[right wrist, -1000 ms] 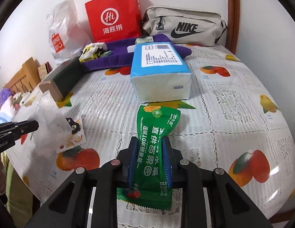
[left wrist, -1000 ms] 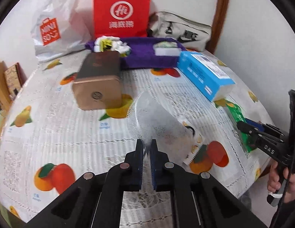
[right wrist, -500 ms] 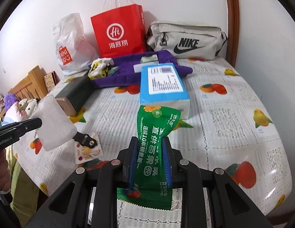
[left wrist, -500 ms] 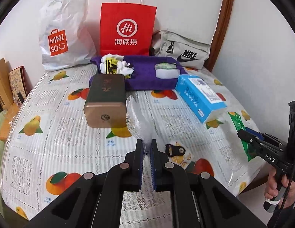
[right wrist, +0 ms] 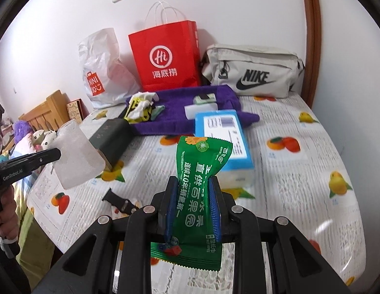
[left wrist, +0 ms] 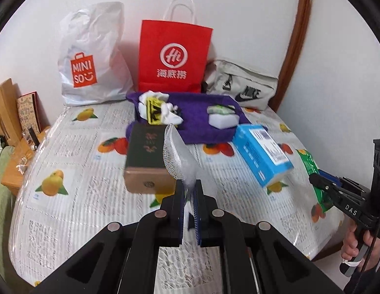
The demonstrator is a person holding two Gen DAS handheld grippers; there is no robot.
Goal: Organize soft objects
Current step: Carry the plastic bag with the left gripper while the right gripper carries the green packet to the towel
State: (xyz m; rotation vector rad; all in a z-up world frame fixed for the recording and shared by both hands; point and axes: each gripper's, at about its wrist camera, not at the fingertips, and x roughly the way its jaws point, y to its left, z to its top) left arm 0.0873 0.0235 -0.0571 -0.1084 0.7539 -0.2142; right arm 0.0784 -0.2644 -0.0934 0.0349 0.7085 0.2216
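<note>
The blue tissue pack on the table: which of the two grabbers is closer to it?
Right. The right gripper, clamped on a green wipes packet, hangs just in front of the blue tissue pack. The left gripper, pinching a white mesh pouch, sits farther off, nearer the dark box.

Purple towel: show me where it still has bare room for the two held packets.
The purple towel is bare in its middle strip, between the crumpled white-and-yellow wrappers and the white pack. Its right end is crowded by that pack and the blue tissue pack. The front left corner is hemmed in by the dark box.
</note>
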